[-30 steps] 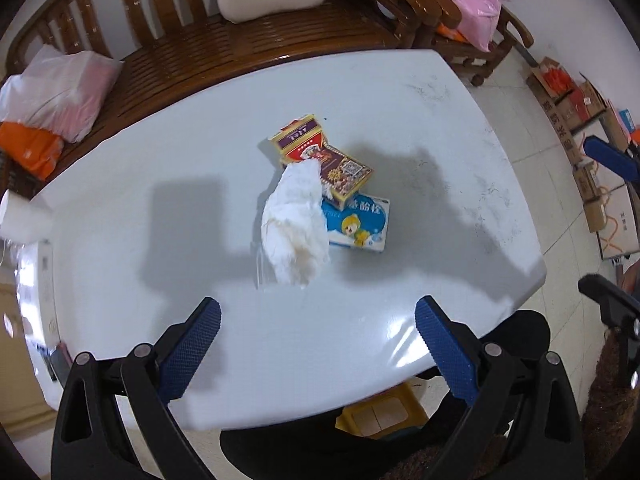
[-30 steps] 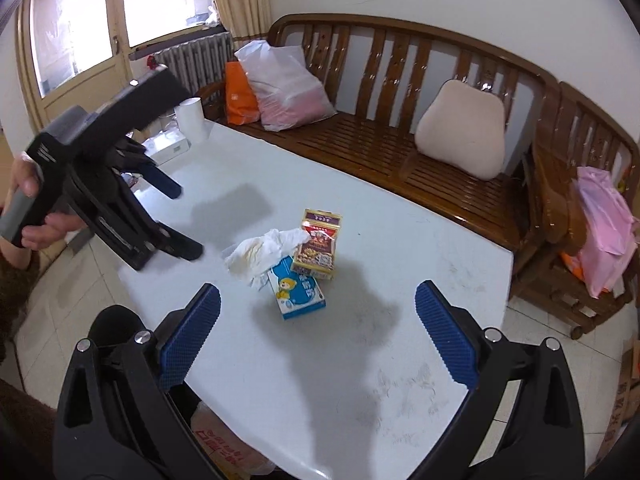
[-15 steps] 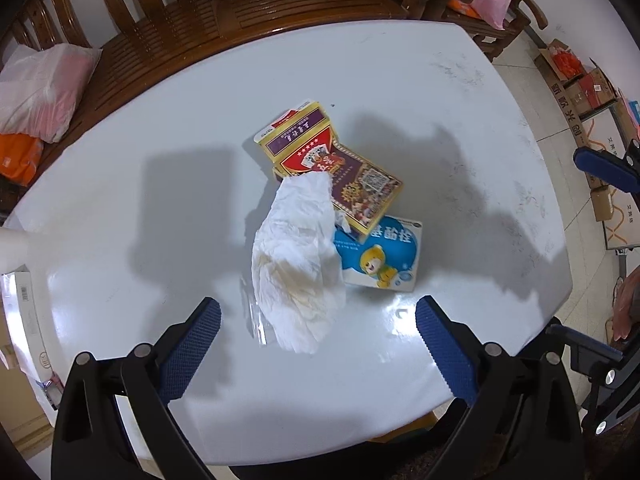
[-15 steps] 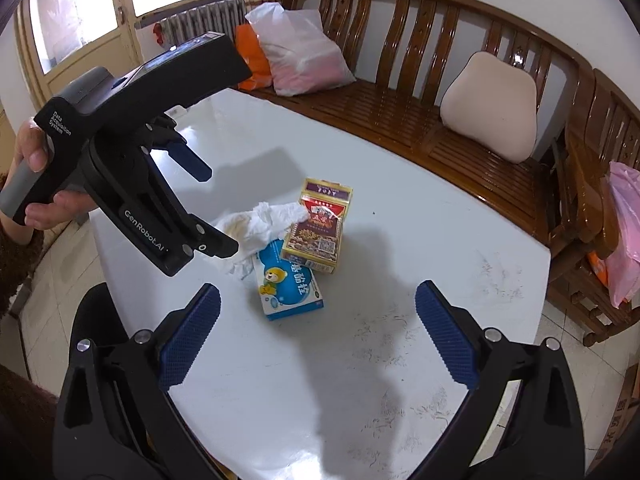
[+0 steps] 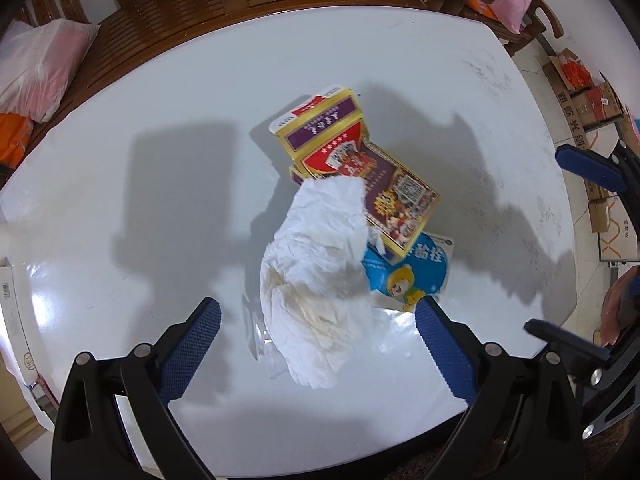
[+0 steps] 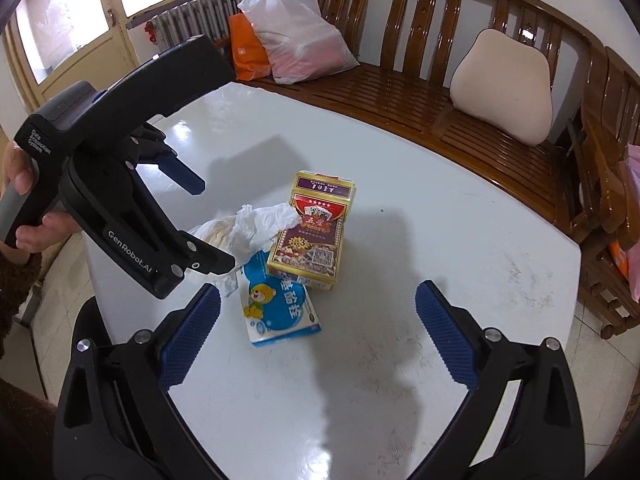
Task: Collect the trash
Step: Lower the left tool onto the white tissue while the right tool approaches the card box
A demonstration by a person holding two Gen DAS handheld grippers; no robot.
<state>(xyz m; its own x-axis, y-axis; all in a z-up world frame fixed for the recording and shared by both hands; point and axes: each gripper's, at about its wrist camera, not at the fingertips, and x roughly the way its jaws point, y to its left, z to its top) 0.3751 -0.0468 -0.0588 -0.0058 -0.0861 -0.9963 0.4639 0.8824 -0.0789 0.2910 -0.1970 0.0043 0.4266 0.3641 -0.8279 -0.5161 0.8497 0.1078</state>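
Left tool (image 5: 316,336) spread wide, empty, over crumpled tissue (image 5: 320,280). Right tool (image 6: 318,332) spread, empty, above the pile. Tissue overlaps red-gold box (image 5: 360,176); the box lies across blue packet (image 6: 280,312). All mid-surface (image 6: 400,360), white, glossy, scuffed. Wooden bench (image 6: 400,92) behind: beige cushion (image 6: 504,88), plastic bags (image 6: 300,44). Radiator (image 6: 192,16) under window.

It was a home's sitting room: a wooden bench (image 6: 440,92) with a cushion (image 6: 502,86), a radiator (image 6: 192,16) under the window, a white table (image 6: 400,240).
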